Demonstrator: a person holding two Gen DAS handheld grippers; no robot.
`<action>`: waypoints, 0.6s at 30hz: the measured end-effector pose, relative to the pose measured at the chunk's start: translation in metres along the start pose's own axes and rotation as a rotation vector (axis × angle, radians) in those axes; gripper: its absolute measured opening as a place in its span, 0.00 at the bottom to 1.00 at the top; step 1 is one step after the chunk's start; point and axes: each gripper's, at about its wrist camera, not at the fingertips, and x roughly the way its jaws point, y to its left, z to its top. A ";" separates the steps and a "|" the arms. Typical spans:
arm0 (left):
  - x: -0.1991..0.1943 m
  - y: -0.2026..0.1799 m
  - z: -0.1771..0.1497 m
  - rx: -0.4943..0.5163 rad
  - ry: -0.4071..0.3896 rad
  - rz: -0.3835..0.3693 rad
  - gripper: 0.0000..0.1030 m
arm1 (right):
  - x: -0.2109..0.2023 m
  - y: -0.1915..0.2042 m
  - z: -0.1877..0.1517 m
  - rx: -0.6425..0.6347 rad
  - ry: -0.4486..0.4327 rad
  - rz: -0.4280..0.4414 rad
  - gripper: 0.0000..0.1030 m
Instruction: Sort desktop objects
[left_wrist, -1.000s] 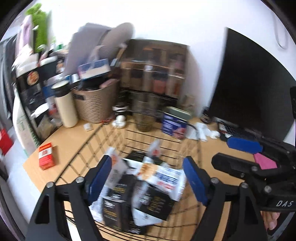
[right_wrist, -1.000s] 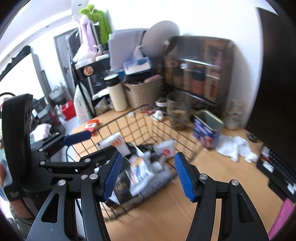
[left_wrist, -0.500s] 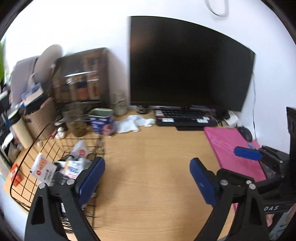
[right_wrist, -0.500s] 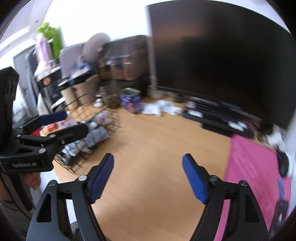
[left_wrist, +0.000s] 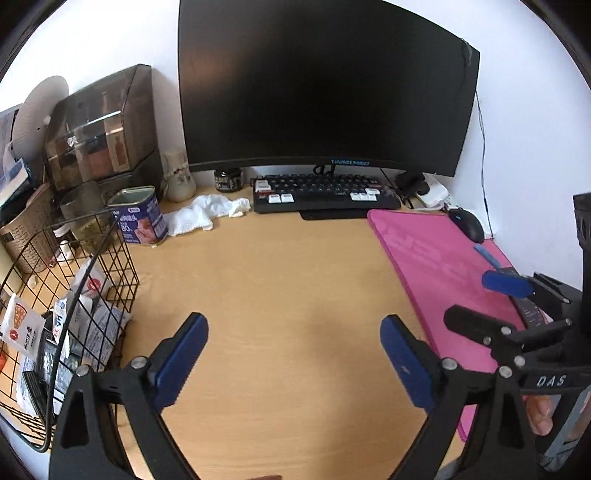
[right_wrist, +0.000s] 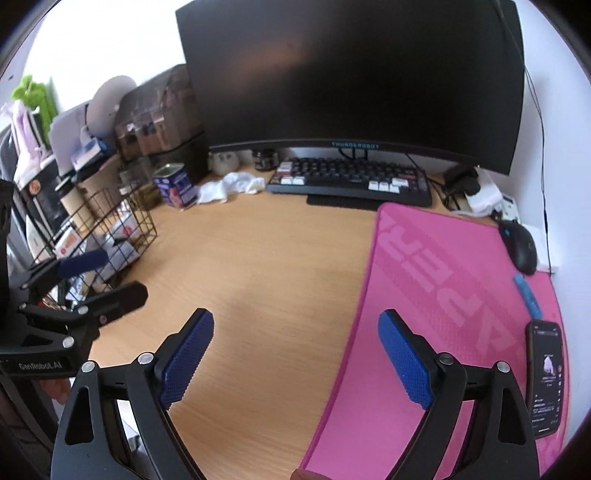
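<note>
Packets (left_wrist: 88, 325) sat piled in the wire basket (left_wrist: 122, 258), off to the left of the left hand-held gripper (left_wrist: 291, 360); looked like that part of the sort was already done. Left over on the tabletop (left_wrist: 277, 277), judging by the layout: white cloth (left_wrist: 207, 214) and blue tin (left_wrist: 142, 218), both far ahead-left of the left hand-held gripper, near the basket's back corner. On the pink mat (right_wrist: 443, 295), right of the right hand-held gripper (right_wrist: 295, 360): phone (right_wrist: 546, 376) just off its right finger, blue pen (right_wrist: 528, 297) ahead of the phone, mouse (right_wrist: 519, 245) further ahead at the mat's far edge. Can't tell which of these counted as items to sort.

Left hand-held gripper was spread wide, nothing between its pads, only bare tabletop under it. Right hand-held gripper was opening, also empty, straddling the mat's left edge with its right finger over pink and its left over wood. The two sat side by side, each visible in the other's view. Keyboard (left_wrist: 325, 192) and monitor (left_wrist: 325, 85) were straight ahead, well apart from both.
</note>
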 end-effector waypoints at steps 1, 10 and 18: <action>0.002 0.002 -0.001 -0.005 0.002 0.001 0.91 | 0.003 0.002 0.000 -0.003 0.000 -0.003 0.88; 0.018 0.007 -0.005 0.000 0.035 -0.003 0.91 | 0.018 0.006 -0.003 -0.014 0.009 -0.019 0.88; 0.028 -0.003 -0.010 0.034 0.070 -0.004 0.91 | 0.024 0.005 -0.003 -0.017 0.021 -0.012 0.88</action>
